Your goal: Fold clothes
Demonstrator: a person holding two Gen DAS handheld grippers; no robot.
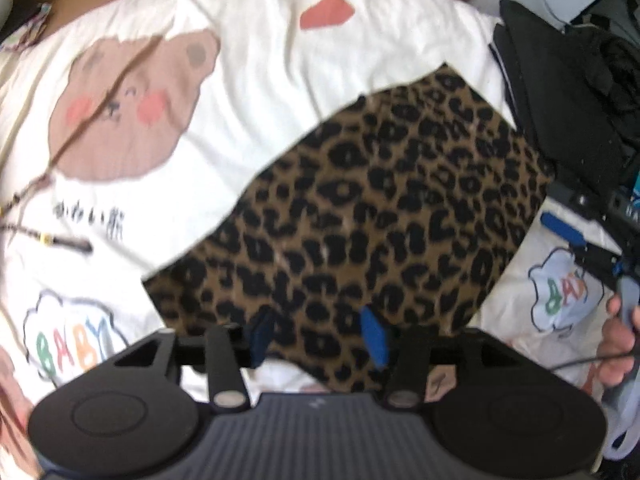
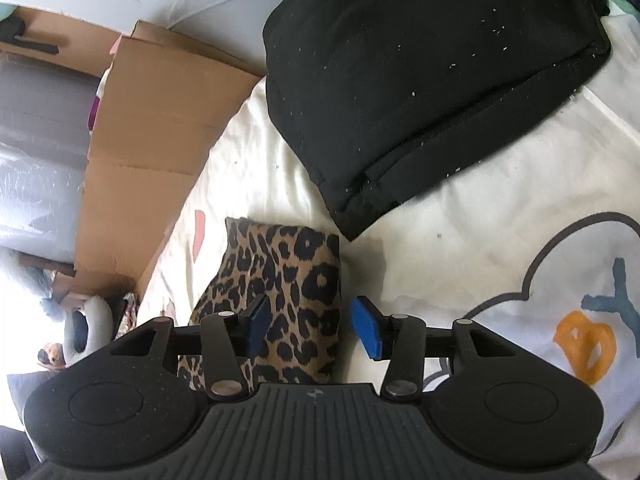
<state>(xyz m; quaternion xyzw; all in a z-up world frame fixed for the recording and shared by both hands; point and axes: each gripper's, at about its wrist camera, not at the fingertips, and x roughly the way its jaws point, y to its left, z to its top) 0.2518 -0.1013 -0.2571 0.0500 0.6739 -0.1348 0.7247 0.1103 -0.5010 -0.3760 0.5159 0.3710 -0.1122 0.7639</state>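
Bright daylight throughout; glare blows out at 8 o'clock in the right view; left view motion-blurred; fisheye bends both rims.

Home bedroom, cartoon-bear "BABY" bedsheet (image 1: 248, 60), folded clothes, cardboard box (image 2: 152, 128) beside the bed

Open white bedding (image 1: 256, 92) lies left of and beyond the leopard-print garment (image 1: 380, 200), crossed only by a thin cord (image 1: 36, 224) at the far left. On the right, folded black clothes (image 2: 420, 80) crowd the garment's corner, and a cardboard box (image 2: 160, 120) walls the bed's edge.
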